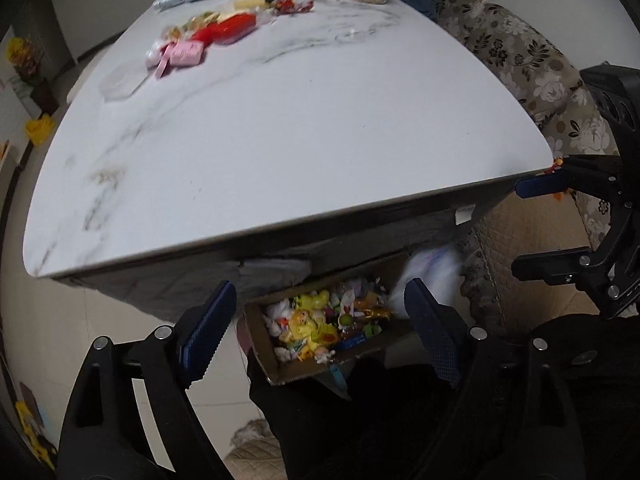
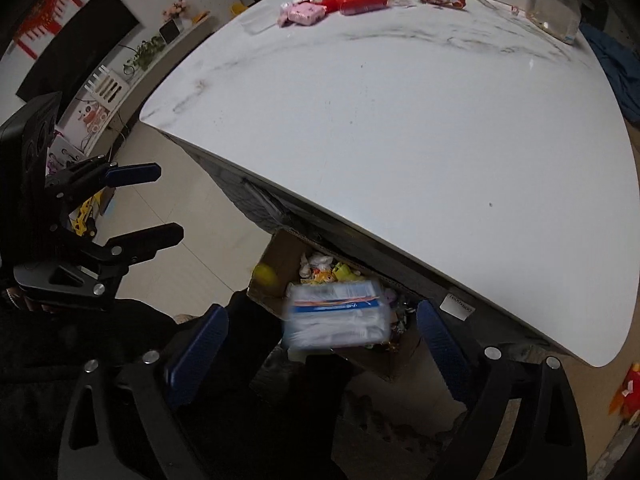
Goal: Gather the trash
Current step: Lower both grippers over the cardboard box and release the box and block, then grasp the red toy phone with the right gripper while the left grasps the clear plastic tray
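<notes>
Both grippers hang over the near edge of the white marble table (image 1: 300,140), pointing down at a cardboard box (image 1: 280,374) on the floor, low in the middle of both views. The box is full of colourful trash (image 1: 320,322) (yellow, white and orange bits). The left gripper (image 1: 320,328) has its blue fingers (image 1: 208,328) spread wide with nothing between them. The right gripper (image 2: 320,344) is spread wide too, and a blurry clear plastic pack (image 2: 338,316) with a blue and orange stripe sits between its fingers (image 2: 196,352) without touching them, over the box. More things lie at the top of both views, at the far end of the table: a pink packet (image 1: 186,52), a red wrapper (image 1: 226,28) and a glass jar (image 2: 554,8).
</notes>
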The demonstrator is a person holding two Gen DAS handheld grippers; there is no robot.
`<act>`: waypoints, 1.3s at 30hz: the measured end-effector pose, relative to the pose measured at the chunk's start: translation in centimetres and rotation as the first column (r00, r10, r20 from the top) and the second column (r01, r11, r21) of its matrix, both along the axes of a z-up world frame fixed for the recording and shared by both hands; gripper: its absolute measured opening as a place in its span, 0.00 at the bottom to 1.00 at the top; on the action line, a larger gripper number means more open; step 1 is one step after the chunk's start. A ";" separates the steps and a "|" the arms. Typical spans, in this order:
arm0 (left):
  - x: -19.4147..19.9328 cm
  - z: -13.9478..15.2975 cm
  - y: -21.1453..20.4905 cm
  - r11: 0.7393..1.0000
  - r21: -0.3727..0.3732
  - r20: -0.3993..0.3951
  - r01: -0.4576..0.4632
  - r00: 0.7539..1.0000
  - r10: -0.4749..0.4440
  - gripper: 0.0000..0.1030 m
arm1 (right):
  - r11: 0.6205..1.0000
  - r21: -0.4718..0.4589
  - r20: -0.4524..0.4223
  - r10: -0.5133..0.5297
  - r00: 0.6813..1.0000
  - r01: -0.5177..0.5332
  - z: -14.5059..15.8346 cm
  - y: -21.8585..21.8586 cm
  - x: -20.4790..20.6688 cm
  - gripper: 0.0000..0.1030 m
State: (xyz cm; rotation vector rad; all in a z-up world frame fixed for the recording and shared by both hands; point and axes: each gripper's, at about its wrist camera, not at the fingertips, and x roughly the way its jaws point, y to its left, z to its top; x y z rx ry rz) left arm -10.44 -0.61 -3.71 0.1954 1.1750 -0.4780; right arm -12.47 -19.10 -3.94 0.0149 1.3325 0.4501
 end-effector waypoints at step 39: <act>28.4 1.7 16.3 0.992 -0.010 0.174 -0.124 0.977 0.123 0.81 | 0.717 -0.145 0.140 -0.667 0.732 0.682 -2.6 7.7 35.6 0.89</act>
